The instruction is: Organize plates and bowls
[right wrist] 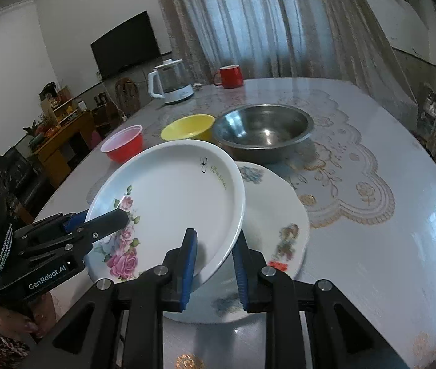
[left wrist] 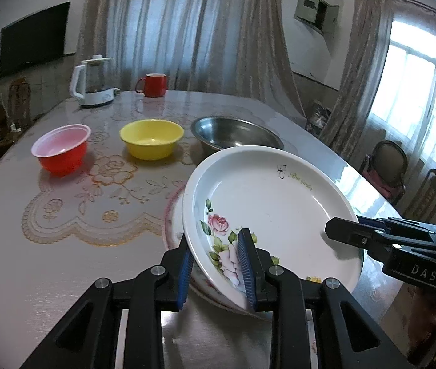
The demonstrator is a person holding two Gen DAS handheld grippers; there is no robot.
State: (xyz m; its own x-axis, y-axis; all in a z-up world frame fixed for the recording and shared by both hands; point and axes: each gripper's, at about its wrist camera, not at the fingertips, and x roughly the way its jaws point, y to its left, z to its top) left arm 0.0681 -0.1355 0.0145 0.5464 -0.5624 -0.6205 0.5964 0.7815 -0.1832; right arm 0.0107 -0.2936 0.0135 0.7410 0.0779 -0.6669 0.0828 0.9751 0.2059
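A white rose-patterned plate (left wrist: 279, 209) (right wrist: 174, 203) is held tilted above a larger flat white plate (right wrist: 273, 215) whose rim shows in the left wrist view (left wrist: 170, 224). My left gripper (left wrist: 218, 261) is shut on the rose plate's near rim; it enters the right wrist view from the left (right wrist: 104, 221). My right gripper (right wrist: 214, 261) straddles the plate's opposite rim, jaws not quite closed; it enters the left wrist view from the right (left wrist: 344, 235). Beyond stand a red bowl (left wrist: 61, 149) (right wrist: 124, 147), a yellow bowl (left wrist: 151, 138) (right wrist: 187, 127) and a steel bowl (left wrist: 236, 133) (right wrist: 264, 132).
A white kettle (left wrist: 93, 81) (right wrist: 171, 83) and a red mug (left wrist: 153, 84) (right wrist: 229, 77) stand at the table's far edge. The table (left wrist: 64, 246) has a lace-patterned cover. Chairs (left wrist: 387, 166) stand to the right, a wooden cabinet (right wrist: 61, 135) to the left.
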